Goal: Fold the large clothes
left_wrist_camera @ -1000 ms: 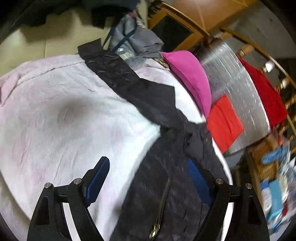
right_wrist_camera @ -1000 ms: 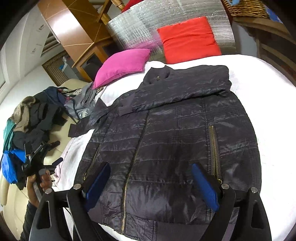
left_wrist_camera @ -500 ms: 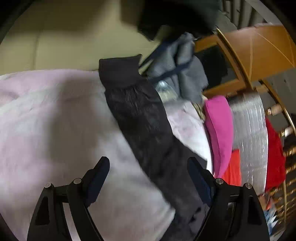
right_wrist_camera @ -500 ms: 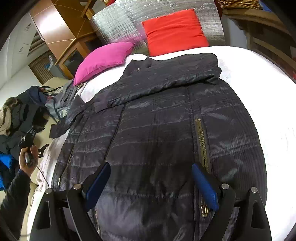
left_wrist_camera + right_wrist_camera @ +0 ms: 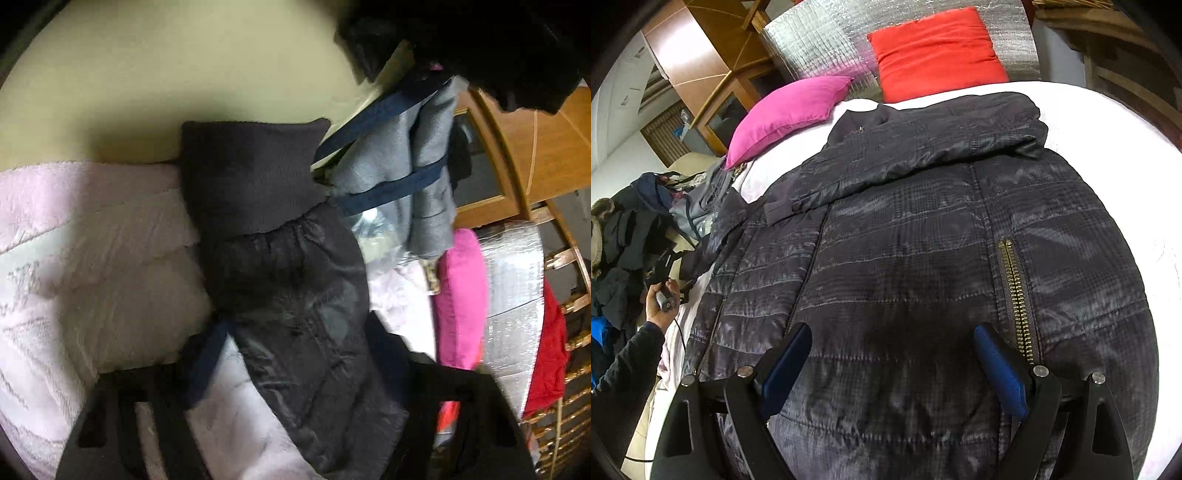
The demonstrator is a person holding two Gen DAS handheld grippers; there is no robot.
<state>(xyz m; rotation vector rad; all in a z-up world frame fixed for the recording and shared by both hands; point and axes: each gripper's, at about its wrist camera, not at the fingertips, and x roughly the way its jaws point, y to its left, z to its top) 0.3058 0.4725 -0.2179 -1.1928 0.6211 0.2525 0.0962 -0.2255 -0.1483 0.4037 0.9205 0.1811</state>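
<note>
A dark quilted jacket [image 5: 923, 258] lay spread front-up on a white bed cover [image 5: 1108, 122], one sleeve already folded across its chest. The right claw [image 5: 892, 363] hovered over the jacket's lower front with its jaws wide apart and nothing between them; the quilted fabric lay beneath and ahead of it, and a brass pocket zipper [image 5: 1015, 291] ran just beyond its right-hand finger. Far ahead of that claw a pink cushion [image 5: 786, 110] and a red cushion [image 5: 934, 51] leaned near a silver quilted panel [image 5: 812, 40]. Off to its left, the person's left hand [image 5: 663, 301] gripped the other tool's handle at the bed's edge. The left claw [image 5: 291, 363] sat astride the jacket's other sleeve [image 5: 295, 302], which ran straight ahead between the fingers to a ribbed knit cuff [image 5: 251, 173] lying at the edge of the cover. Its jaws had just been closing, with the sleeve between them, but the view was blurred and I could not tell whether the pads already pressed the fabric. A grey garment with navy trim [image 5: 406, 162] hung ahead and to the right of that claw.
</note>
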